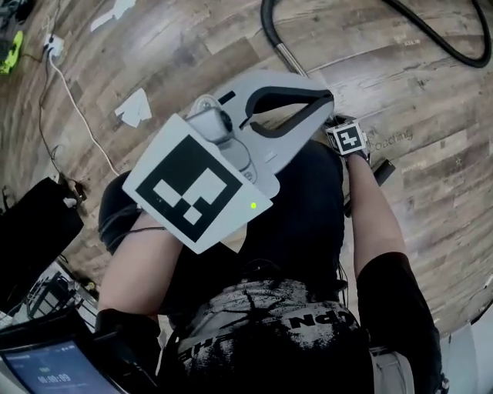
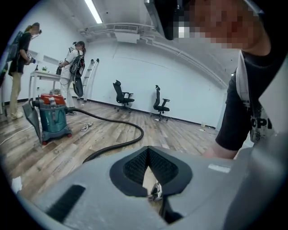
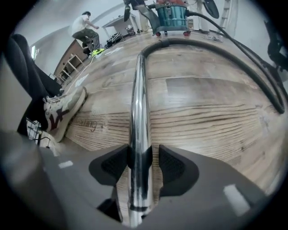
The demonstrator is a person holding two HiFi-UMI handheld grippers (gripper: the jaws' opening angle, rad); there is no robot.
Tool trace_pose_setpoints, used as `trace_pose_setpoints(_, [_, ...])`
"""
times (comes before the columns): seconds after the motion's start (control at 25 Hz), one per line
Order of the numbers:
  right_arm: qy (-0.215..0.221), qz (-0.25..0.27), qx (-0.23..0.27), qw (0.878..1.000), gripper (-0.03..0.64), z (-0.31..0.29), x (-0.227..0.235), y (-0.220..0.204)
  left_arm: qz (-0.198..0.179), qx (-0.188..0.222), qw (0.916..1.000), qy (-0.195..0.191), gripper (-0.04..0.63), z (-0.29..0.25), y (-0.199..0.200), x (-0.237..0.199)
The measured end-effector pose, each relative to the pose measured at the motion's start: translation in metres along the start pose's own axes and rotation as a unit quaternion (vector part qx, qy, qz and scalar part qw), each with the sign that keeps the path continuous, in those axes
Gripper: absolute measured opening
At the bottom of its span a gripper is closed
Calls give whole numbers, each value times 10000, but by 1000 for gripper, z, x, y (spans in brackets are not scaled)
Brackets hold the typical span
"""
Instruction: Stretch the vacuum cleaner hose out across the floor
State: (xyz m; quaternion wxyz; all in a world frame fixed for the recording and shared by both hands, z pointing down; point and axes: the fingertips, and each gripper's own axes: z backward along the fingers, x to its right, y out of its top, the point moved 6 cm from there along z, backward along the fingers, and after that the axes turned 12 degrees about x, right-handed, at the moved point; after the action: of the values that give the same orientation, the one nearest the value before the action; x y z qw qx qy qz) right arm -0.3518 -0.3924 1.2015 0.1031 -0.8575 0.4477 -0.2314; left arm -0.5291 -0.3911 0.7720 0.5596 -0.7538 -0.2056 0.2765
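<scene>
Left gripper [image 1: 326, 100] sits nearest the lens, raised off the floor [image 3: 202, 112], jaws fully together with nothing in them. Right gripper [image 3: 143, 161] is down at floor level, well apart from the vacuum [image 3: 171, 15], jaws spread wide. Chrome tube [image 3: 138, 112] runs between them. Left pad looks to touch it, right pad stands clear, so no clamp. Tube lies on the floor, far end pointing toward the vacuum. Black hose [image 2: 140, 134] leaves the vacuum, loops over the boards and joins that far end.

wood floor [image 2: 189, 130] | white wall [image 2: 189, 81] | two office chairs [image 2: 122, 95] | strip light [image 2: 93, 11]
</scene>
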Motion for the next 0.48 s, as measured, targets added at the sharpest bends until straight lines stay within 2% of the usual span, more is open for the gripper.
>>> trace_pose_setpoints(0.12, [-422, 297, -59, 9986, 216, -3, -2, 1, 210, 68, 9992, 323, 3, 19, -1, -2])
trace_pose_setpoints(0.24, [-738, 698, -26, 9948, 216, -4, -3, 20, 396, 115, 9983, 423, 3, 28, 3, -2])
trace_pose_setpoints(0.32, [-886, 853, -19, 9924, 215, -5, -4, 27, 368, 87, 9985, 403, 3, 29, 4, -1])
trace_pose_setpoints(0.48, [-941, 823, 37, 9922, 214, -6, -2, 24, 240, 15, 9989, 401, 3, 29, -3, 9])
